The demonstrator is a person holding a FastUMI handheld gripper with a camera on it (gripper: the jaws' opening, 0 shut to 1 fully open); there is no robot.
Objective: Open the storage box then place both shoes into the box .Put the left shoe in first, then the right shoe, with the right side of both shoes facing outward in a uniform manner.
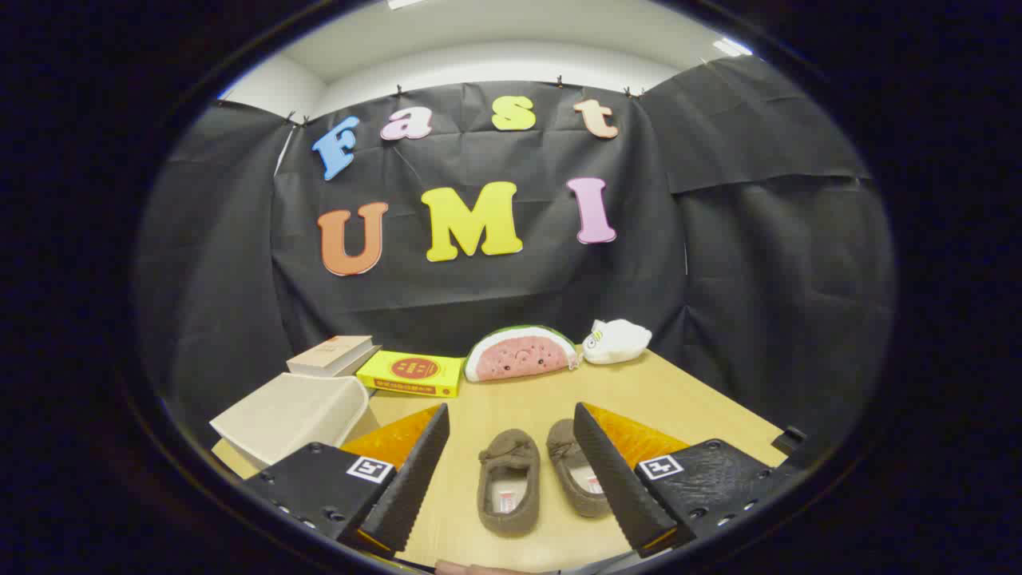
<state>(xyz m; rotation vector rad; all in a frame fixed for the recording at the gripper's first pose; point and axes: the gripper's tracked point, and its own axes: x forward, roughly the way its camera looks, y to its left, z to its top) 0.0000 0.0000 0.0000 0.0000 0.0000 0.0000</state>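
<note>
Wooden table (pixel 679 399): fingers (pixel 511 435) spread wide, empty, pair of brown shoes (pixel 539 479) between them.

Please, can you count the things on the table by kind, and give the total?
Shoes: 2
Storage box: 1
Books: 2
Plush toys: 2
Total: 7
The gripper is open, fingers either side of the shoes.
</note>
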